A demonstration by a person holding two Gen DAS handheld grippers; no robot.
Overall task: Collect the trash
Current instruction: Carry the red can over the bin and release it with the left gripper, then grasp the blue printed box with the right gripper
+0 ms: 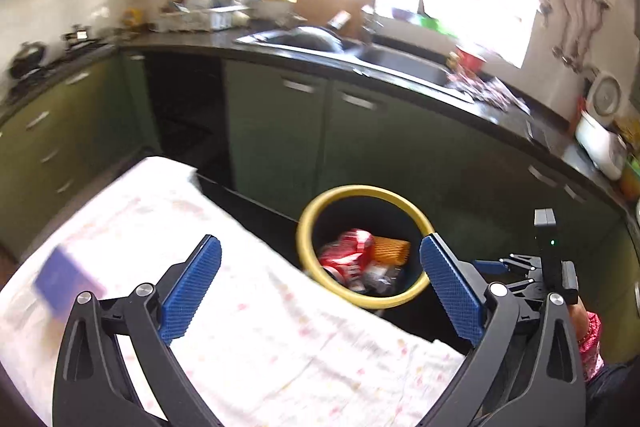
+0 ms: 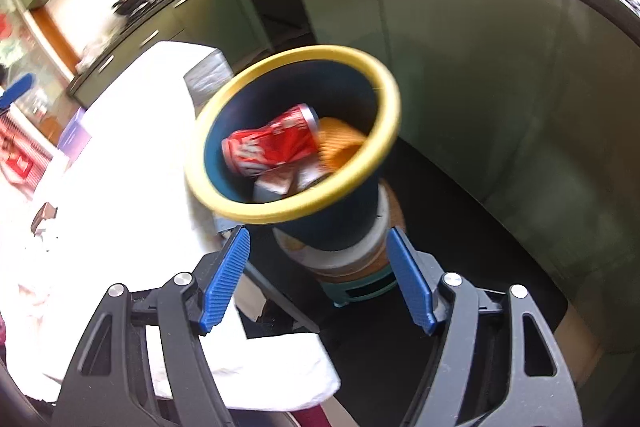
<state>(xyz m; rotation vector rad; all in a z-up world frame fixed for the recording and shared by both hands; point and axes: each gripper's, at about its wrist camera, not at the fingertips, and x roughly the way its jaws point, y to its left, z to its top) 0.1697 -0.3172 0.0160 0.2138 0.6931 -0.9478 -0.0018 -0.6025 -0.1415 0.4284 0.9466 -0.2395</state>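
A dark blue trash bin with a yellow rim stands on a stool beside a table. Inside lie a crushed red soda can, an orange packet and white scraps. My left gripper is open and empty above the table's edge, short of the bin. My right gripper is open and empty just in front of the bin's base. The right gripper also shows in the left wrist view at the far right.
A table with a white floral cloth carries a purple box and a small brown item. Green cabinets under a dark counter with a sink curve behind the bin.
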